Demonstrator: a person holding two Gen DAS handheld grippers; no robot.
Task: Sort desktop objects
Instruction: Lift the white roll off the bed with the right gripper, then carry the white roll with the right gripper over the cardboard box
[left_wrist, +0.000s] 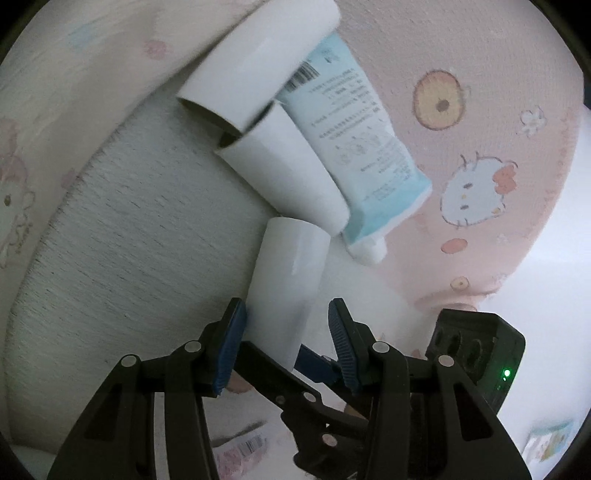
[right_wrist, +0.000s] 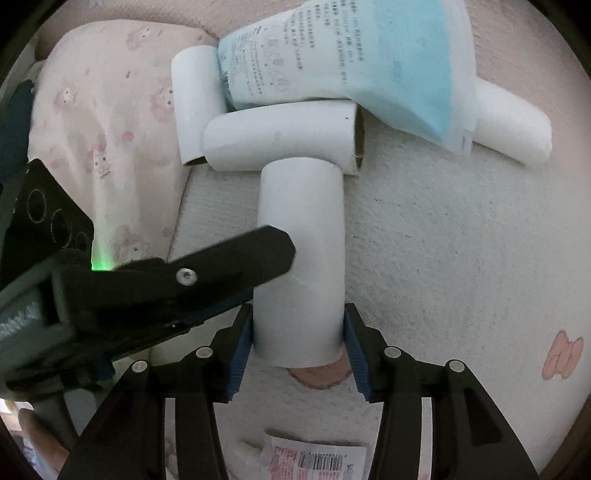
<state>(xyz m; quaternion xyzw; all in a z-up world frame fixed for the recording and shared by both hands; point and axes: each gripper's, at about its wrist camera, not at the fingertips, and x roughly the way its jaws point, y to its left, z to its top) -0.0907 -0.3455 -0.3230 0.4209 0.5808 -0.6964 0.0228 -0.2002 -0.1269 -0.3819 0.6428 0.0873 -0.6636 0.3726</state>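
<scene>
Blue-padded jaws of the right gripper (right_wrist: 299, 343) bracket the near end of a white roll (right_wrist: 301, 258) lying on the pale mat (right_wrist: 461, 258), both pads at its sides though whether they press I cannot tell. Left gripper (left_wrist: 286, 332) stands open around that roll, one pad touching. Beyond lie two more rolls (right_wrist: 280, 138) under a blue tube (right_wrist: 369, 62). Best to release gently so it settles parallel without rolling.
</scene>
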